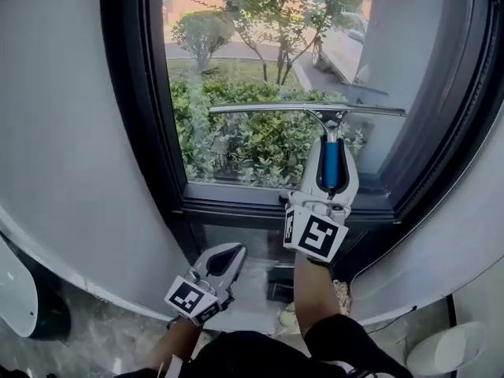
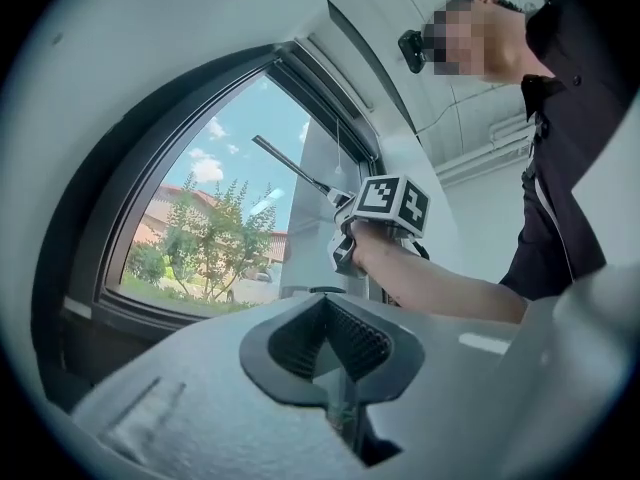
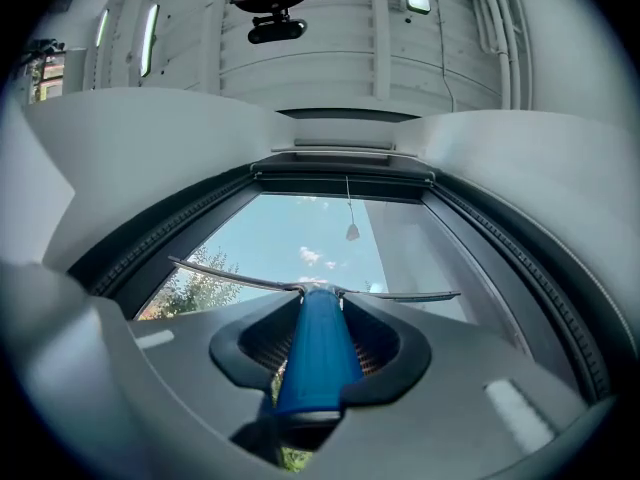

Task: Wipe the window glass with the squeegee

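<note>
The squeegee [image 1: 331, 164] has a blue handle and a long metal blade [image 1: 307, 109]. The blade lies level across the lower half of the window glass [image 1: 260, 69]. My right gripper [image 1: 331, 150] is shut on the blue handle [image 3: 318, 353], pointing up at the pane, and the blade [image 3: 250, 280] spreads to both sides just beyond its jaws. My left gripper [image 1: 226, 260] hangs low below the sill, shut, with nothing between its pads [image 2: 300, 343]. From the left gripper view I see the right gripper's marker cube [image 2: 392, 203] and the blade [image 2: 290, 168] raised against the glass [image 2: 220, 228].
A dark frame [image 1: 142, 93] surrounds the pane, with a sill ledge [image 1: 236, 205] at its foot. White curved wall [image 1: 63, 132] flanks the window. A small pull cord [image 3: 352, 230] hangs near the top. A dark box [image 1: 279, 282] lies on the floor.
</note>
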Available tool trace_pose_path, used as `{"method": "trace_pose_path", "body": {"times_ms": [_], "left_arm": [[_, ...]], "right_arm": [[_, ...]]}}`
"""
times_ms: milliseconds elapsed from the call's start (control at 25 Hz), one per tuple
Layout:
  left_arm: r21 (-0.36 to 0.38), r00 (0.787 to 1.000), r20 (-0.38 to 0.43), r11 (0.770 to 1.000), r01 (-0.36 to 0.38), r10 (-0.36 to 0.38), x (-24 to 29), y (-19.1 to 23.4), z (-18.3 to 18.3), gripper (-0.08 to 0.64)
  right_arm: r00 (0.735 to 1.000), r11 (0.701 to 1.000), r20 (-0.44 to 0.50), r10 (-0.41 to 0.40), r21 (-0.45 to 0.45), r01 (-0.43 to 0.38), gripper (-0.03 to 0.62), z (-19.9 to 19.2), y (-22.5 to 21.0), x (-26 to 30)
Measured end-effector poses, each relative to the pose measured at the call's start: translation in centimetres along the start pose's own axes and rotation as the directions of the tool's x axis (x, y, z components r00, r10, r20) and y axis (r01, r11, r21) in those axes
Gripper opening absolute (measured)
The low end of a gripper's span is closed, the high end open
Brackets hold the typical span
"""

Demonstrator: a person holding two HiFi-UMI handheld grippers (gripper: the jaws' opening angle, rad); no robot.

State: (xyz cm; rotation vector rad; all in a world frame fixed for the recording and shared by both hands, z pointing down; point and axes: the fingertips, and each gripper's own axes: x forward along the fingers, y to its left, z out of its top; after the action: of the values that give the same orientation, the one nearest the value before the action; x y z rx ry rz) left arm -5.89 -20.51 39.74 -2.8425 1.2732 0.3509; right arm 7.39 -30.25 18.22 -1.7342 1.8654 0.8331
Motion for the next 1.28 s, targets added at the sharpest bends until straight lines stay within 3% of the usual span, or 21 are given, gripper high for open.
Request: {"method": "trace_pose_path", "body": {"times_ms": [400,640,840,1280], "left_arm": [[0.042,0.996,0.072,0.998,0.039,-0.042,-1.2,3.7,3.6,0.002],[0.040,0.995,0.099,0.999,0.005,-0.009,-2.7,4.9,4.2,0.002],[0.039,0.996,0.086,0.999,0.014,-0.017,-3.3,4.4,4.2,0.002],[0.022,0.997,0.080,1.000,0.008,-0.009,-3.8,4.6,4.3,0.002]], "right_arm": [[0.991,0.998,0.125,-0.053,0.042,0.048,0.133,5.1,4.5,7.5],[0.978,0.991,0.183,-0.095,0.106,0.076,0.133,7.8,6.2,10.8],[0.966,0.992,0.231,-0.115,0.073,0.100,0.133,10.0,7.2,13.7],[0.961,0.988,0.233,-0.152,0.050,0.144,0.133,9.5,8.3,15.1]]}}
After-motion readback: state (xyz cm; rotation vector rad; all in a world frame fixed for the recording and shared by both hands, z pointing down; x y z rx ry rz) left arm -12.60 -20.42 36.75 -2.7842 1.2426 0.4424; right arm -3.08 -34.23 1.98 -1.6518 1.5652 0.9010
